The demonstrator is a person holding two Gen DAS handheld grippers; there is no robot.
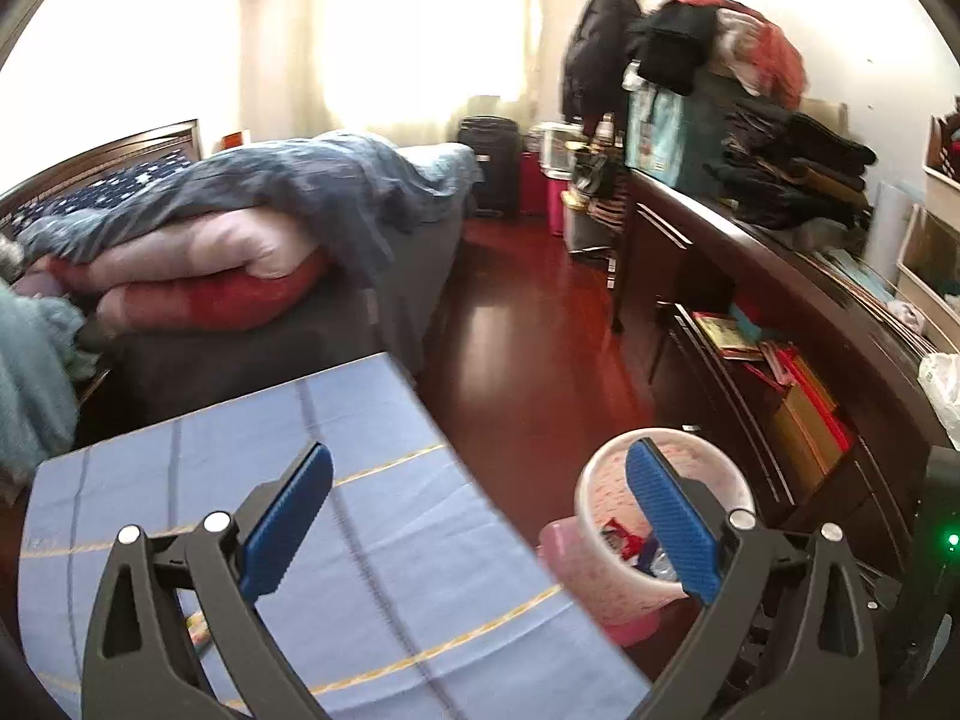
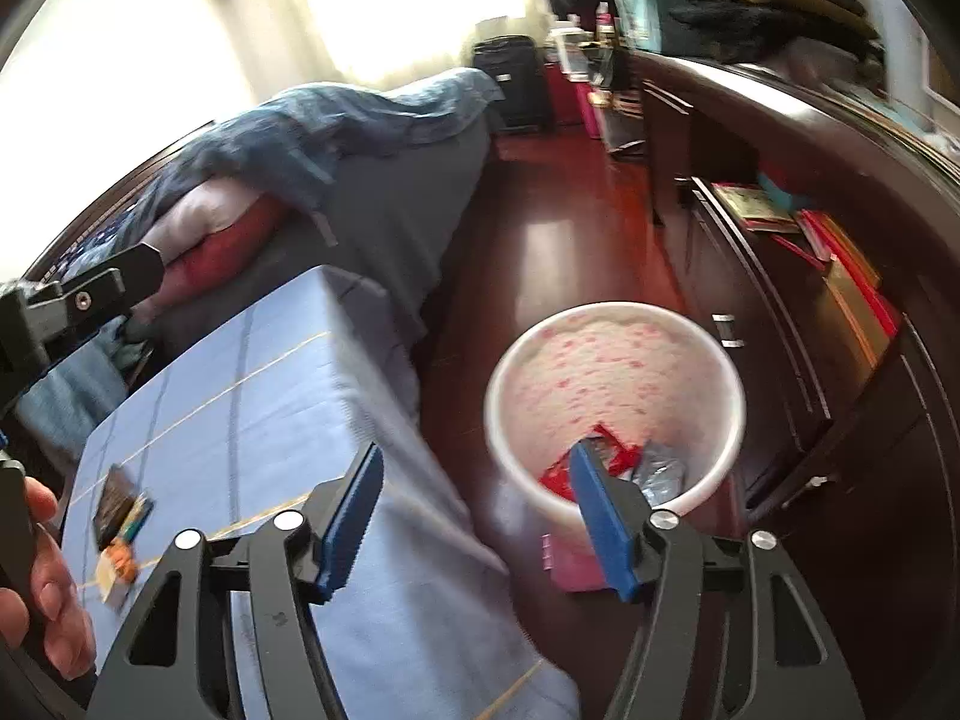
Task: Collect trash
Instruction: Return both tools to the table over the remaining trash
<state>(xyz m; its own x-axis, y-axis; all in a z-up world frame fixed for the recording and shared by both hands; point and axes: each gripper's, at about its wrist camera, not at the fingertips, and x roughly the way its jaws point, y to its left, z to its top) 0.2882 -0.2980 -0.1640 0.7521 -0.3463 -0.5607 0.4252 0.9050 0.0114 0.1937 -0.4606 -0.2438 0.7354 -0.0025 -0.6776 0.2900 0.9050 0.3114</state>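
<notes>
Both grippers (image 1: 480,516) (image 2: 474,516) apart, empty; blue-cloth table (image 1: 390,420), bin (image 2: 612,324) on red floor (image 1: 528,324), bed (image 1: 288,204) behind

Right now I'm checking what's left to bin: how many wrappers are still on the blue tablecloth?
3, blurred and clustered near the tablecloth's left edge: a dark wrapper, a blue one beside it, an orange one just below. The gripper may hide more.

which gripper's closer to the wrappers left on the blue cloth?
Left. In the right wrist view, the hand on the left gripper is beside the wrappers; the open right gripper sits toward the trash bin.
</notes>
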